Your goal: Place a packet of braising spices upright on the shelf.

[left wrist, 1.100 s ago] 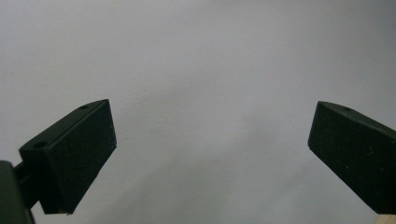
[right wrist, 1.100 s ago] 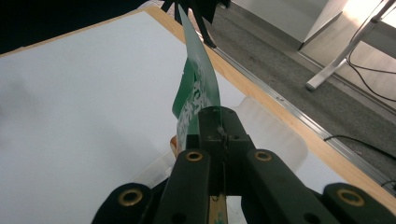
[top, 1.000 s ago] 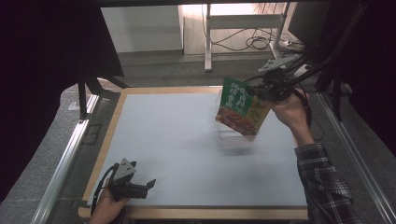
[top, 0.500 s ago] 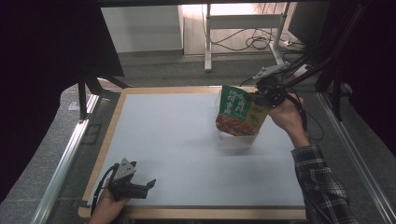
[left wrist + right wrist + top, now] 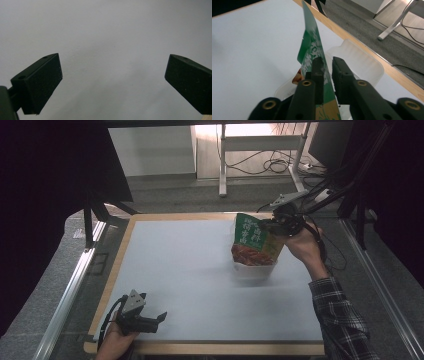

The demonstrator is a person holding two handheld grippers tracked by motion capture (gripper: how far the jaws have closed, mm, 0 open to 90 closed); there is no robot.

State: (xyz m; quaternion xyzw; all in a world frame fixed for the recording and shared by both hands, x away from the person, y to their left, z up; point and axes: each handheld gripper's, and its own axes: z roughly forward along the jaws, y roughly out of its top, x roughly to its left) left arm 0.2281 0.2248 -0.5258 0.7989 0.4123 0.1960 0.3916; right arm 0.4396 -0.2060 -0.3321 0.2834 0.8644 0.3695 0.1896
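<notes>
White tabletop [image 5: 190, 270]: right gripper [image 5: 272, 225], jaws just easing apart around green packet [image 5: 255, 240], is standing it upright in clear tray [image 5: 255, 269] below; left gripper [image 5: 159, 318] is idling wide open, far off.

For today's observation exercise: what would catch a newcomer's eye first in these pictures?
First, the green snack packet, standing in a clear plastic tray toward the far right of the white table. The right gripper sits at its top edge, jaws just opening, a gap at one side. The left gripper rests open near the front left corner.
</notes>
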